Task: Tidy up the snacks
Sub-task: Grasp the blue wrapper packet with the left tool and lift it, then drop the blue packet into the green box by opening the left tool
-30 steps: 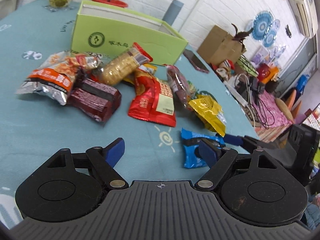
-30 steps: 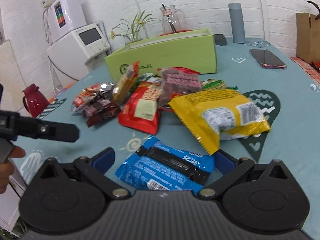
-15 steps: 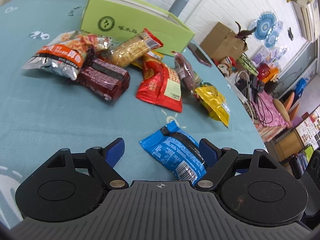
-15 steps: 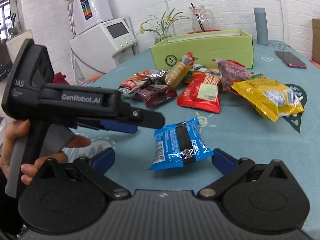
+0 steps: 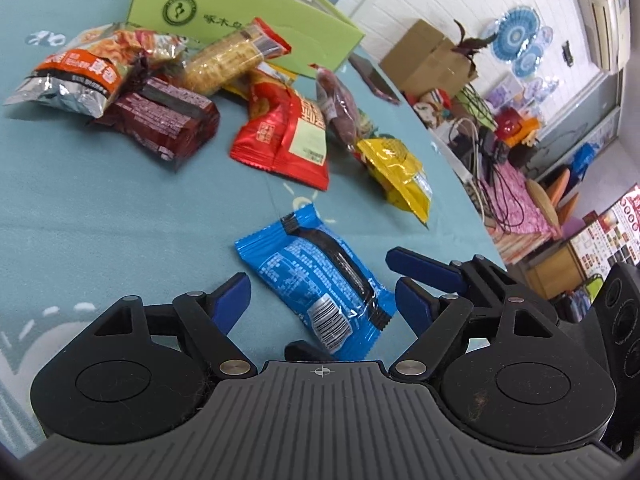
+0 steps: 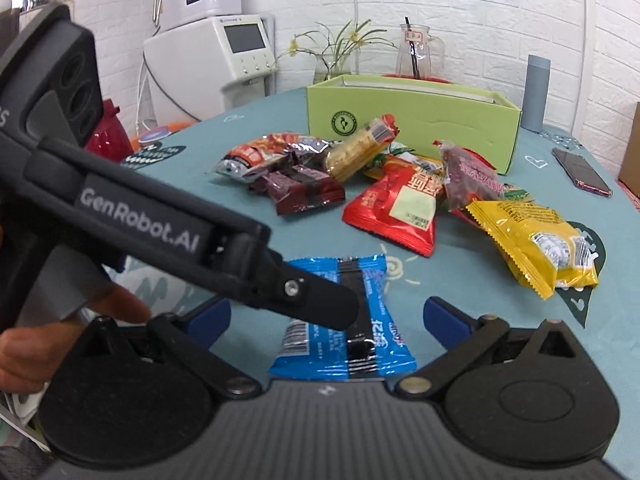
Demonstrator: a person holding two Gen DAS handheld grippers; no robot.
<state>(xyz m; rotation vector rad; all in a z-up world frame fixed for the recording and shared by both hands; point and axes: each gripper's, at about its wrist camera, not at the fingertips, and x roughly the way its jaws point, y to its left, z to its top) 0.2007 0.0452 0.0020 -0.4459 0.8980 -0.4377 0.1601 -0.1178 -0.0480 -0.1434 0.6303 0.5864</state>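
A blue snack packet (image 5: 316, 276) lies flat on the teal tablecloth, between the open fingers of both grippers; it also shows in the right wrist view (image 6: 352, 320). My left gripper (image 5: 324, 304) is open around it. My right gripper (image 6: 326, 318) is open around it from the other side, and its blue fingers (image 5: 424, 268) show in the left wrist view. The left gripper's body (image 6: 160, 232) crosses the right wrist view and hides part of the packet. Farther back lie a red packet (image 6: 396, 208), a yellow packet (image 6: 536, 240), dark red packets (image 6: 304, 188), a biscuit roll (image 6: 356, 148) and an open green box (image 6: 412, 120).
A phone (image 6: 582, 170) lies at the table's right. A grey bottle (image 6: 536, 92), a glass jug (image 6: 418, 52) and a plant stand behind the box. A white appliance (image 6: 224, 60) is beyond the table's left edge. Cardboard box and clutter (image 5: 432, 60) lie past the right edge.
Both grippers have closed in on the blue packet from opposite sides. It now lies between both pairs of open fingers, and the left gripper's body fills more of the right view.
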